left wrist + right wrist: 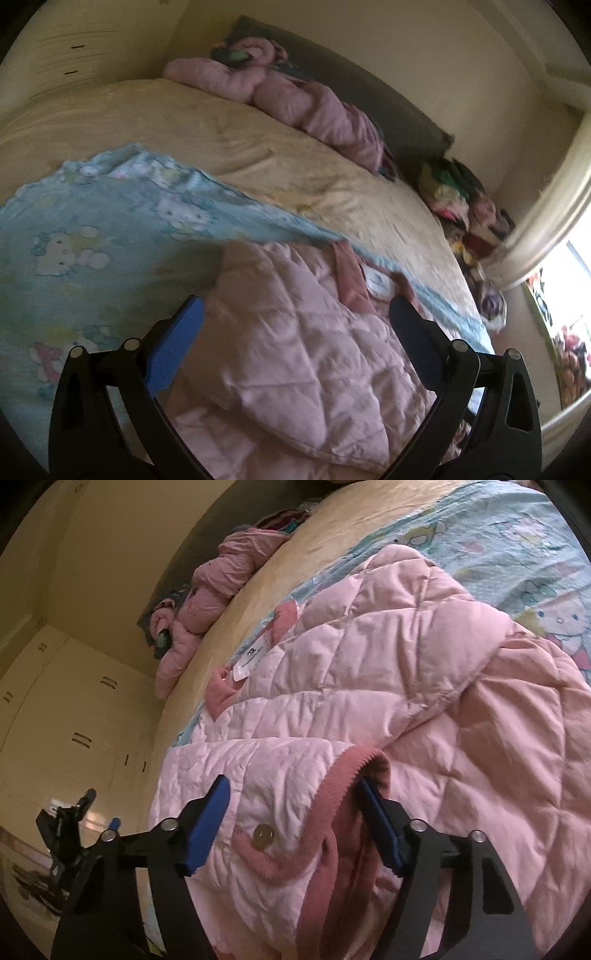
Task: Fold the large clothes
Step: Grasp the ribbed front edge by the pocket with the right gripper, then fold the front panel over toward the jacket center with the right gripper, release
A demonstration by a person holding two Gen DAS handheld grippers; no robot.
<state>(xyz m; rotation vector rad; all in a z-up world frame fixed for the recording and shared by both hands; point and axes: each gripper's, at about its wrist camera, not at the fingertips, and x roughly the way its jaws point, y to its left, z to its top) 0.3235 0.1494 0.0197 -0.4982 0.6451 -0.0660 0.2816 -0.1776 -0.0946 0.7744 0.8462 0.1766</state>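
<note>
A pink quilted jacket (369, 686) lay on a bed, spread over a pale blue cartoon-print sheet (92, 229) that covered part of a cream mattress (184, 122). The sheet seemed to serve as a clean working surface for folding.

The right gripper (291, 805) hung low over the near end of the jacket with its blue-padded fingers (207, 823) wide apart, one on each side of a darker pink ribbed cuff (347, 786) and a round brass snap (264, 835). Nothing was pinched yet. The straddling position suggested it was lining up to take hold of the sleeve end or hem, probably to carry it across the body.

The left gripper (295, 314) hovered above another part of the jacket, fingers also spread and gripping nothing. It likely waited to pin or lift the other side.

The jacket was soft, puffy and stitched in diamond panels, pale pink with darker pink ribbed trim. A white label (253, 656) showed near the collar. It lay crumpled and partly doubled over itself, not flat, so the folding looked to be at an early stage. Such padding would probably spring back unless pressed.

Another pink padded garment (266, 88) was bundled along the bed's far edge, against a dark headboard (388, 107), well apart from the work. A heap of mixed clothes (461, 206) sat beyond the mattress.
</note>
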